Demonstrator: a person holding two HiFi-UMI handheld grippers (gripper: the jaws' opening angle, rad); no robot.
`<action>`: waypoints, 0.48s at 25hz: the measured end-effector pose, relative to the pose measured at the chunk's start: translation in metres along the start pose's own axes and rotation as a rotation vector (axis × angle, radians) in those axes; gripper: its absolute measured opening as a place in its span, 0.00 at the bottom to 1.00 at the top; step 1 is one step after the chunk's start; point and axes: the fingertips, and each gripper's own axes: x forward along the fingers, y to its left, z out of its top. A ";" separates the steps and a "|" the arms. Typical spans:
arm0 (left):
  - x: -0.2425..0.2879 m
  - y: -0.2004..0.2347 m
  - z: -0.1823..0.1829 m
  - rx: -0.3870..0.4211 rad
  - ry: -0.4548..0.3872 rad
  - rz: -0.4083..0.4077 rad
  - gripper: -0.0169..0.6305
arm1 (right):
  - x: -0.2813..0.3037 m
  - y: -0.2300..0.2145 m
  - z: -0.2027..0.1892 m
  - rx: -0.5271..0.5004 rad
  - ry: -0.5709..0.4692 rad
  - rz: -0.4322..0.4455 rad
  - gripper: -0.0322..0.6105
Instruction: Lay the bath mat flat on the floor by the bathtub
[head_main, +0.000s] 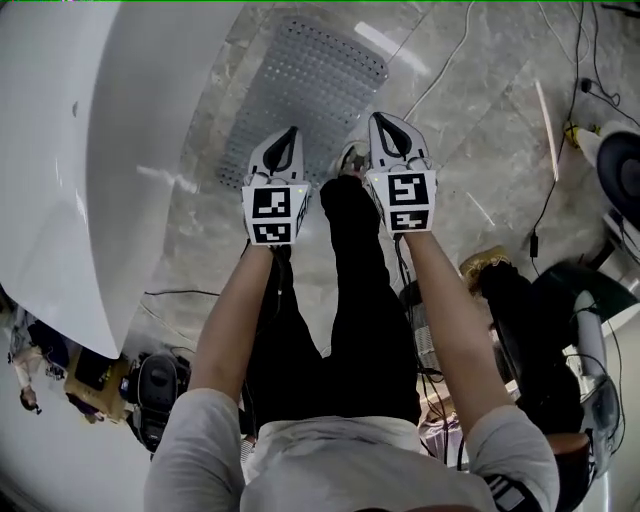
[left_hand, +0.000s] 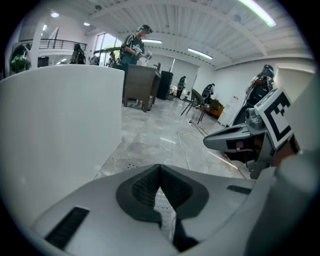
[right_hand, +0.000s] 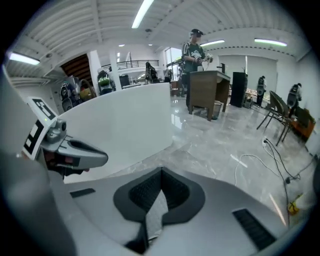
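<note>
- The glossy grey marble floor (head_main: 480, 130) fills the head view, and you stand on it in black trousers (head_main: 350, 300).
- The large white smooth-sided bathtub (head_main: 120, 150) takes up the floor's left side. In the left gripper view its wall (left_hand: 60, 130) rises close on the left.
- The pale grey, see-through rubber bath mat (head_main: 310, 80), dotted with rows of small bumps, lies stretched along the floor just beside the bathtub's curved wall. It runs away from you, and its near end goes under your two tools.
- Your left hand-held gripper (head_main: 291, 132) sits over the mat's near end on the bathtub side. It is clenched: in its own view the dark pads meet at the tip (left_hand: 160, 167), with a strip of the dotted mat (left_hand: 165, 205) pinched between them.
- Your right hand-held gripper (head_main: 381, 118) is level with the left one, near the mat's outer edge. It is also clenched (right_hand: 161, 172), with a pale strip of mat (right_hand: 156, 212) caught between its pads.
- A brown cabinet (right_hand: 207, 90) stands well beyond the bathtub, with a person in a cap (right_hand: 194, 50) behind it.
- A thin white cable (head_main: 450, 60) trails across the floor to the right of the mat, and a black cable (head_main: 560, 170) runs further right.
</note>
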 end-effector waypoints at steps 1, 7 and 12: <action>-0.013 -0.004 0.003 -0.012 -0.008 -0.011 0.05 | -0.013 0.006 0.006 0.017 -0.010 -0.013 0.06; -0.106 -0.014 0.015 -0.008 -0.010 -0.054 0.05 | -0.076 0.066 0.037 0.036 -0.023 -0.053 0.06; -0.194 0.012 0.043 0.015 -0.055 -0.013 0.05 | -0.117 0.126 0.085 0.024 -0.053 -0.053 0.06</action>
